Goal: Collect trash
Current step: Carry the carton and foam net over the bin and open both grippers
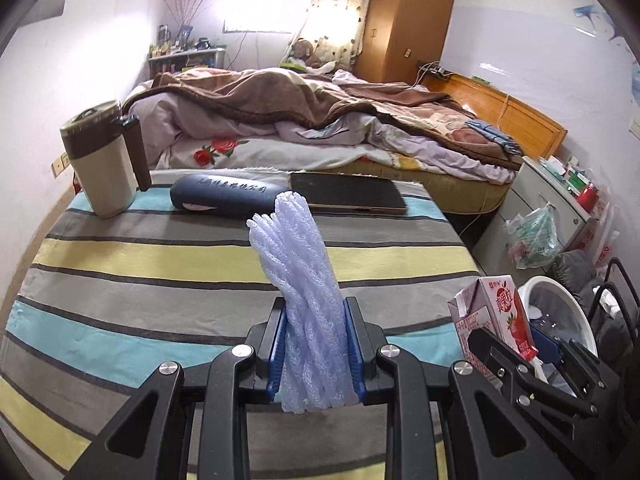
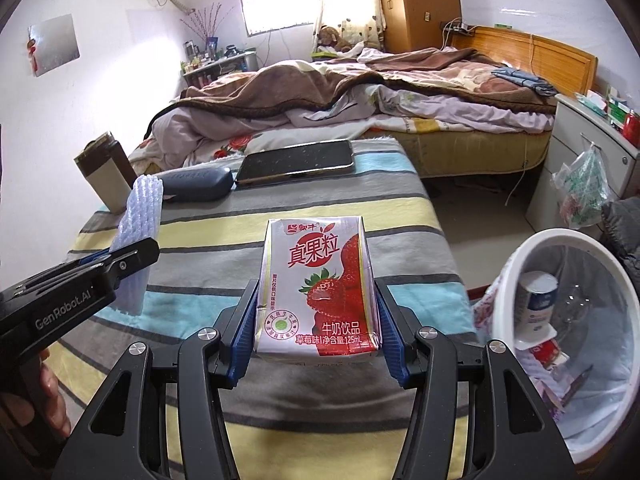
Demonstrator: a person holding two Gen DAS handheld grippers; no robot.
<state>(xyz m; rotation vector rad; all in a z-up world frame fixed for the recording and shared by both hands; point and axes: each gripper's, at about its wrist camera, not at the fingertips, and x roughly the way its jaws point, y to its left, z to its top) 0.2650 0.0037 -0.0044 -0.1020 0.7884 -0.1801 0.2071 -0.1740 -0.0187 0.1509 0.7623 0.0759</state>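
The milk carton (image 2: 318,286) sits upright between the pads of the right gripper (image 2: 316,320), jaws closed on its lower sides, held above the striped table (image 2: 360,184). The foam sleeve (image 1: 298,276) stands squeezed in the left gripper (image 1: 316,344), jaws closed on its lower half, also over the table. The white bin (image 2: 560,320) is off the table's right edge, lower down, already holding a bottle (image 2: 538,300) and scraps.

Risks, as a judgement: the carton looks dented and glossy, so it could slip or tip as it swings right. Released too early, it lands on the rim or the floor. The foam is soft and tall above the jaws; it may bend or work loose. The two grippers are near each other and could bump on the way to the bin. The phone (image 2: 296,162), glasses case (image 2: 196,182) and mug (image 1: 102,158) at the far end are not trash and lie well apart from both grippers.
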